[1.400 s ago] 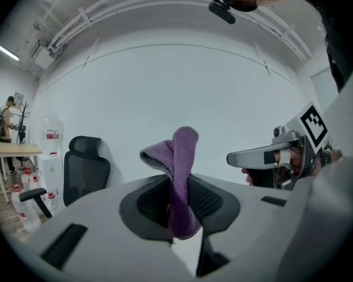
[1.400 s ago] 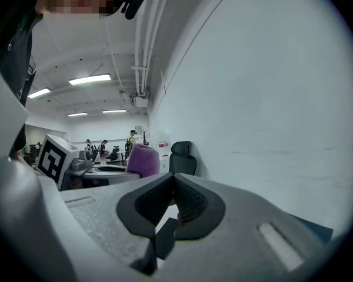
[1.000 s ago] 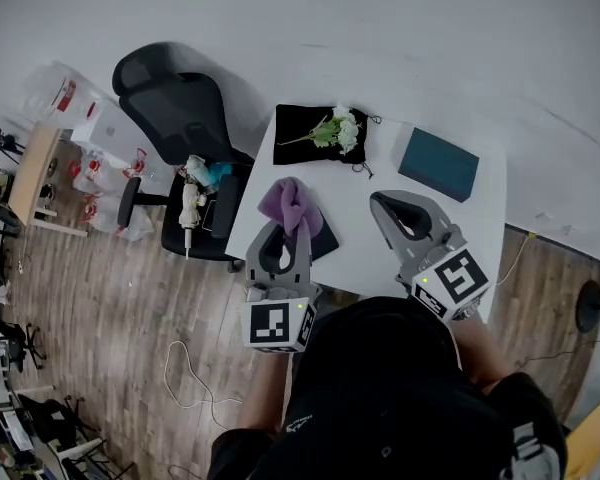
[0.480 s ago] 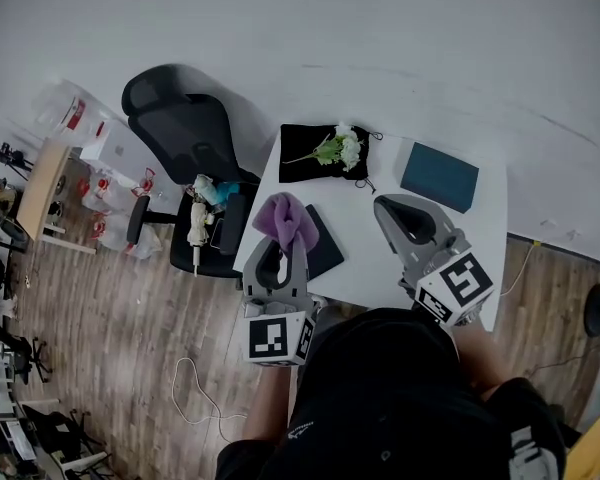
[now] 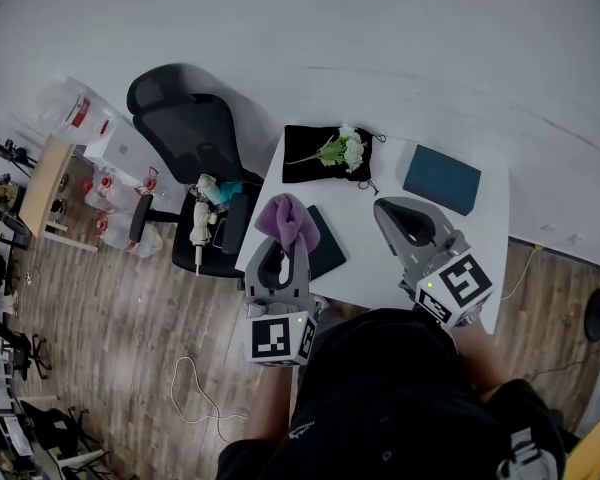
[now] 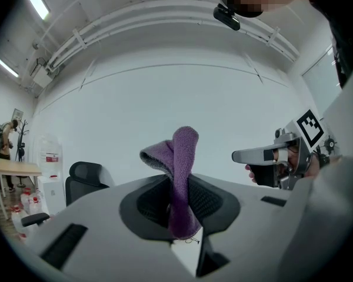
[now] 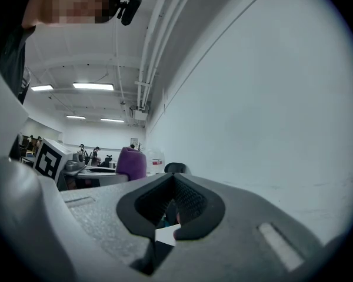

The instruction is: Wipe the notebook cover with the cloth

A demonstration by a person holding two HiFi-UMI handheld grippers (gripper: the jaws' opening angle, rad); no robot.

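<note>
My left gripper [image 5: 283,242] is shut on a purple cloth [image 5: 285,218], which sticks up out of its jaws [image 6: 183,157]. The cloth hangs above the left end of a dark notebook [image 5: 327,246] that lies on the white table [image 5: 370,258] near its left edge. My right gripper [image 5: 382,206] hovers over the table's middle with its jaws together and nothing between them [image 7: 173,178]. A teal notebook [image 5: 440,179] lies at the table's far right corner, beyond the right gripper.
A black cloth [image 5: 305,160] with a bunch of white flowers [image 5: 342,149] lies at the table's far left. A black office chair [image 5: 185,128] loaded with small items stands left of the table. Wooden floor with a white cable [image 5: 190,388] lies below.
The whole scene has drifted a little in the head view. The left gripper with the cloth sits slightly lower over the dark notebook. The right gripper holds much the same pose.
</note>
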